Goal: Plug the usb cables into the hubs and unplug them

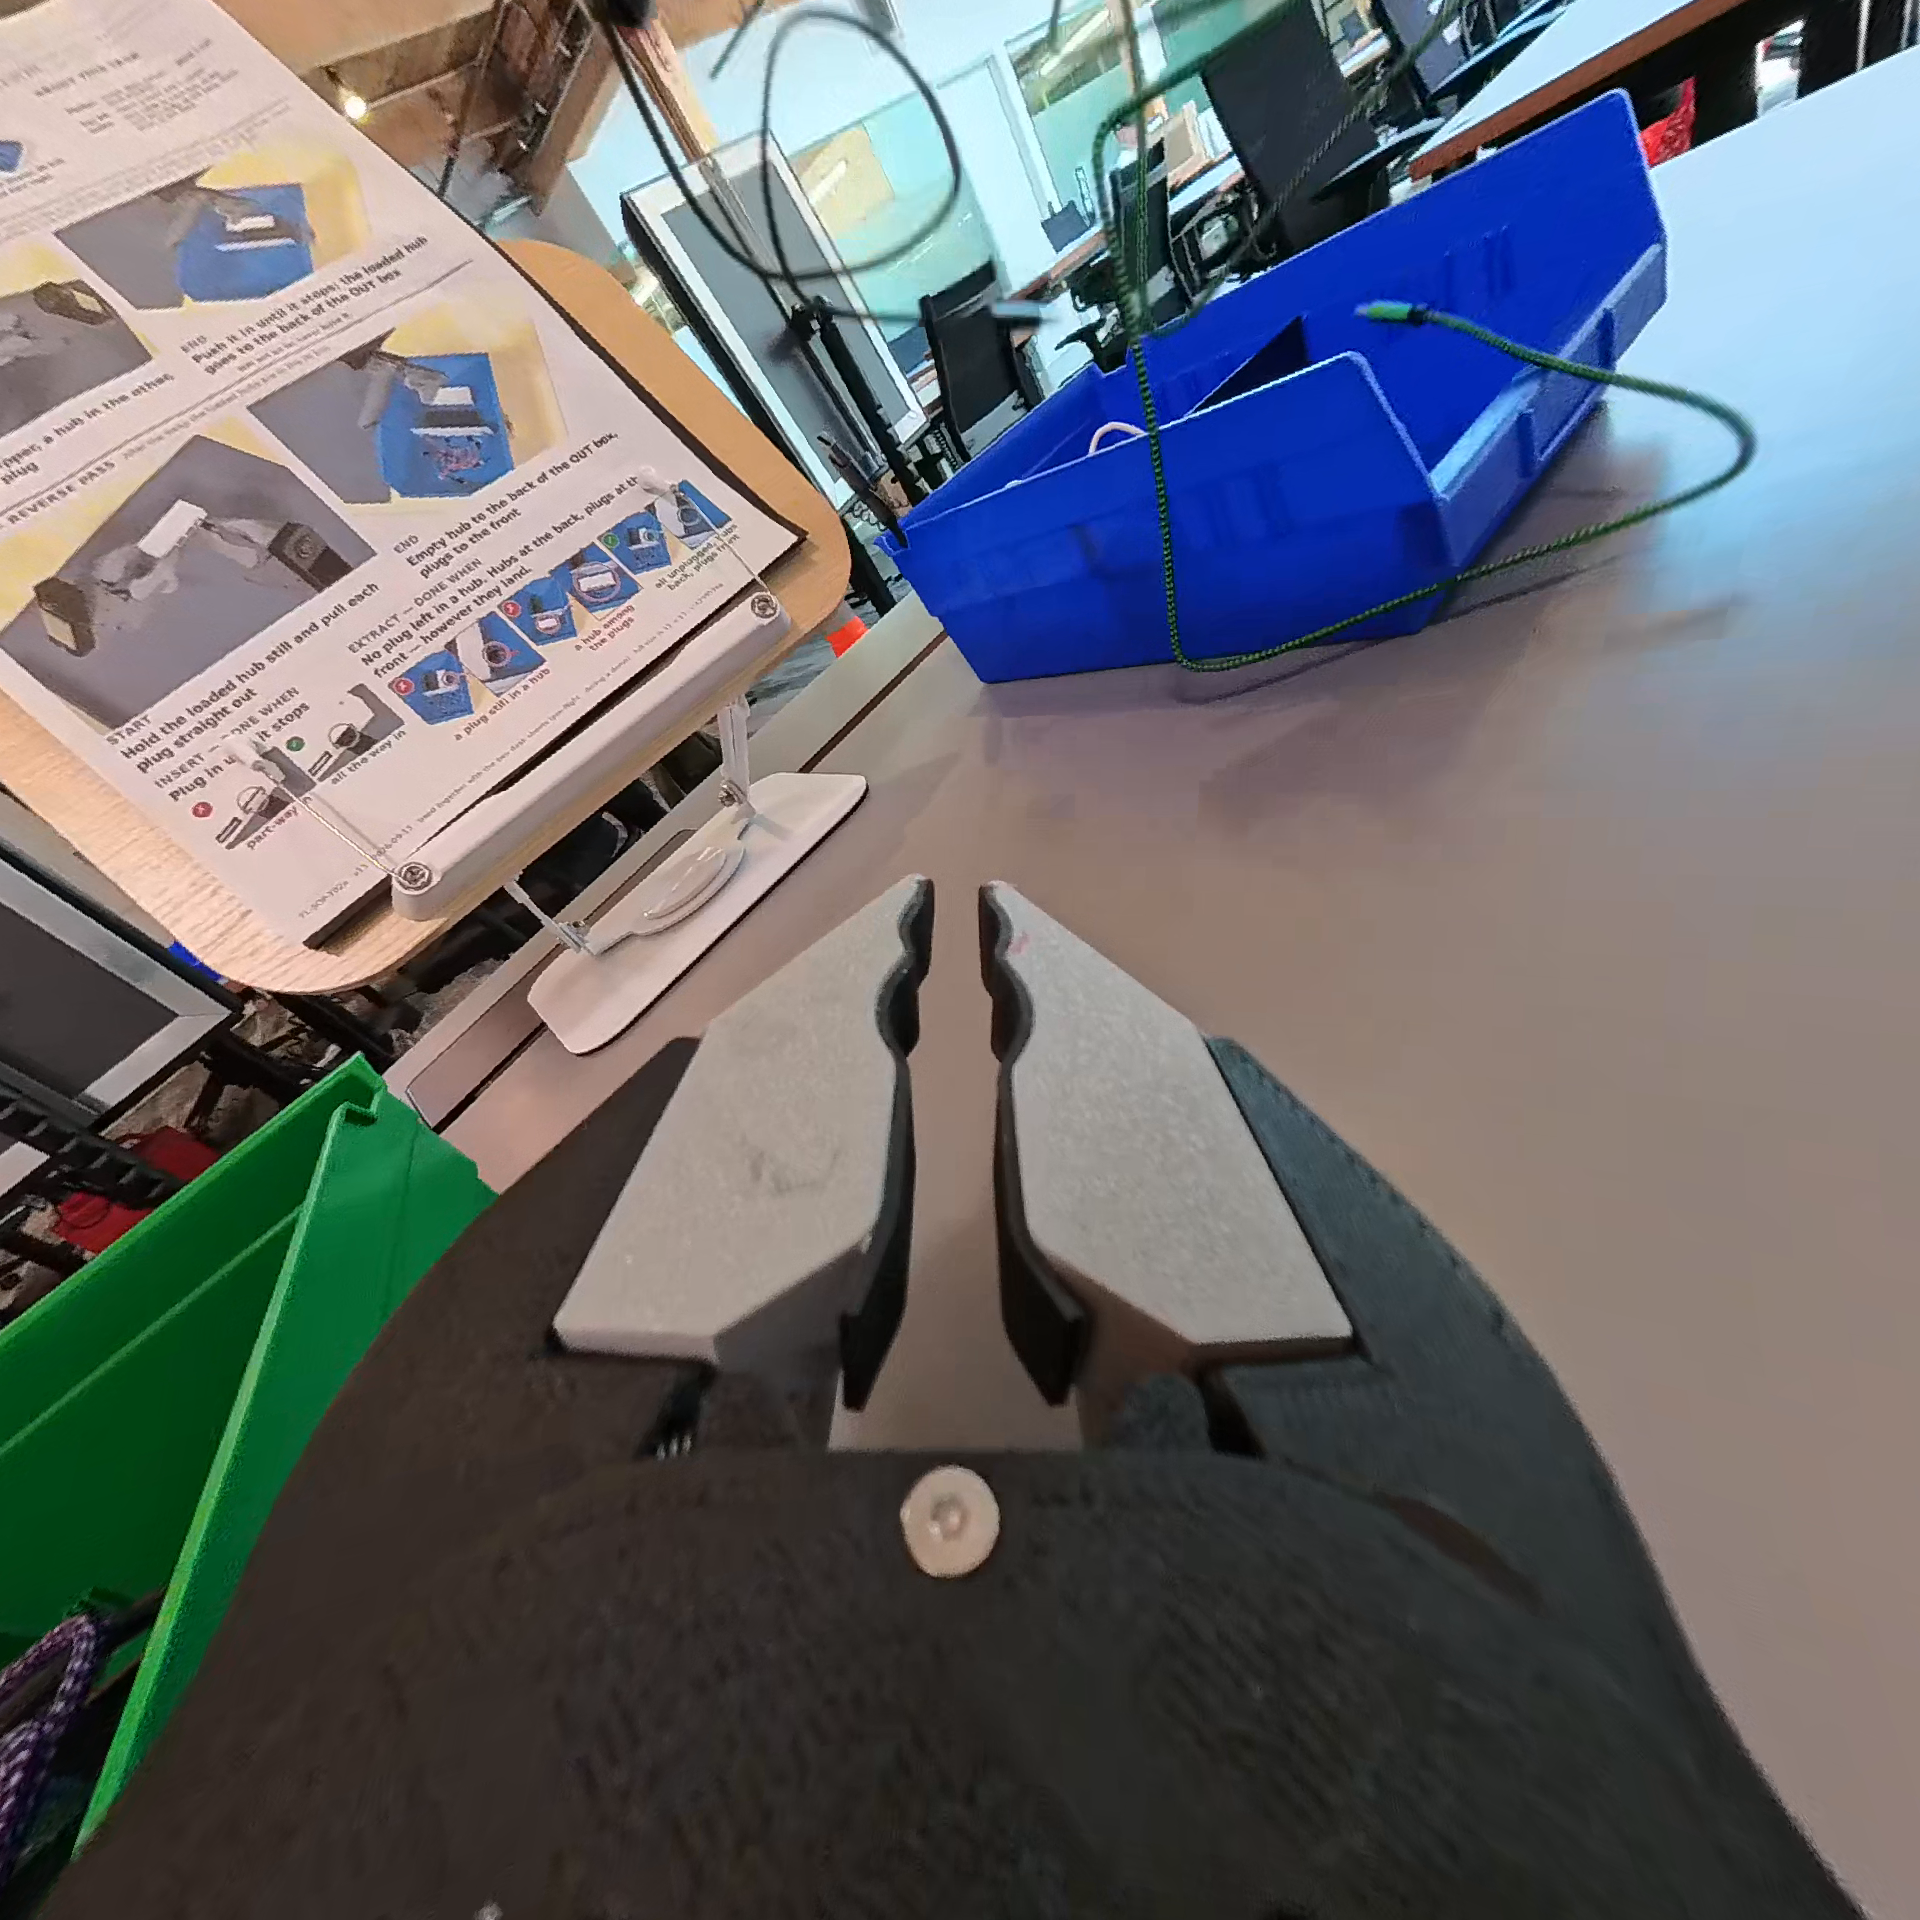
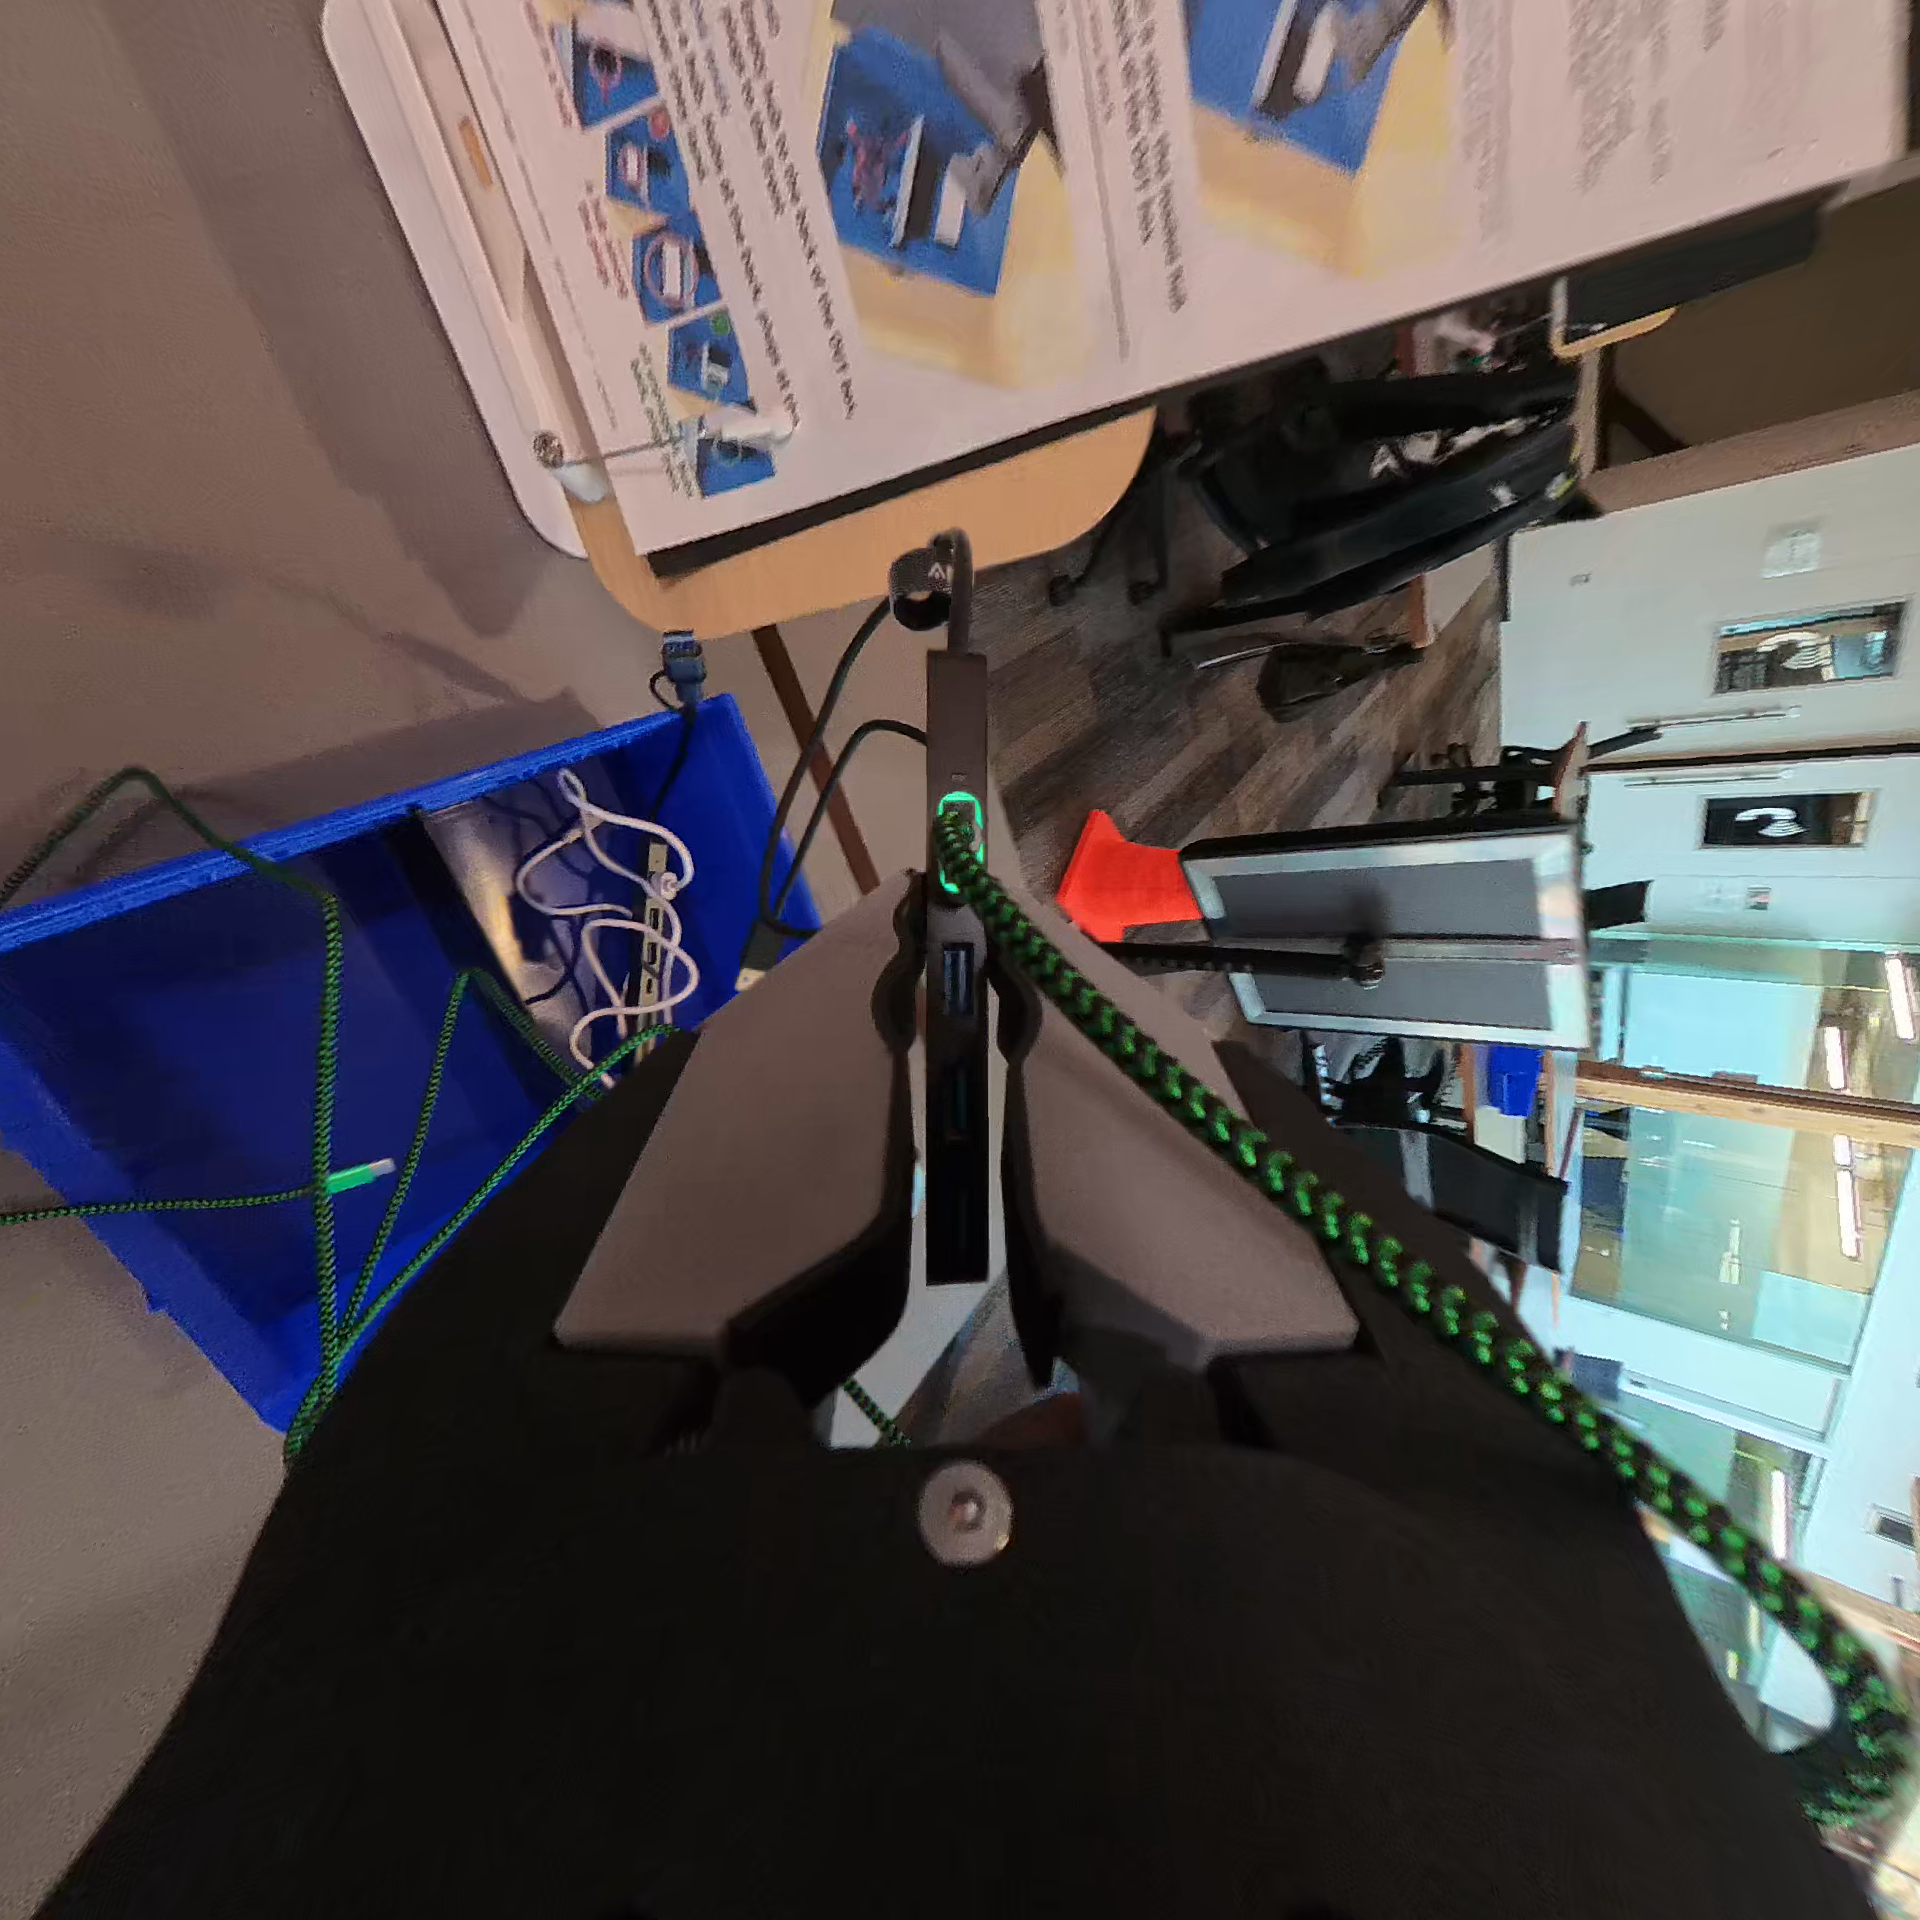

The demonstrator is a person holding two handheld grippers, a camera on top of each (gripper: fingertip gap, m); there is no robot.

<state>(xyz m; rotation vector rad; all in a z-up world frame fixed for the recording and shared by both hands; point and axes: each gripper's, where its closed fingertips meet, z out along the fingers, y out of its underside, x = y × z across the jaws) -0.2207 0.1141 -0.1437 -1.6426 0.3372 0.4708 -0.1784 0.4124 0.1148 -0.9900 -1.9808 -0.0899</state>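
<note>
My right gripper [image 2: 951, 909] is shut on a slim dark USB hub [image 2: 956, 727], held in the air past the table edge. A green-and-black braided cable [image 2: 1299, 1195] is plugged into the hub at a green-lit connector [image 2: 956, 826]. The cable trails back over my gripper. Its other green plug [image 2: 358, 1174] hangs over the blue bin [image 2: 156, 1039]. That plug also shows in the left wrist view [image 1: 1387, 312] above the blue bin [image 1: 1299, 520]. My left gripper [image 1: 956, 904] hovers over the grey table [image 1: 1351, 1039], nearly shut with a thin gap and empty.
The blue bin holds a white cable [image 2: 623, 914] and a silver hub [image 2: 655, 935]. A green bin [image 1: 208, 1351] with a purple cable [image 1: 42, 1714] sits at my left. An instruction sheet on a white stand [image 1: 312, 468] stands at the table's left edge.
</note>
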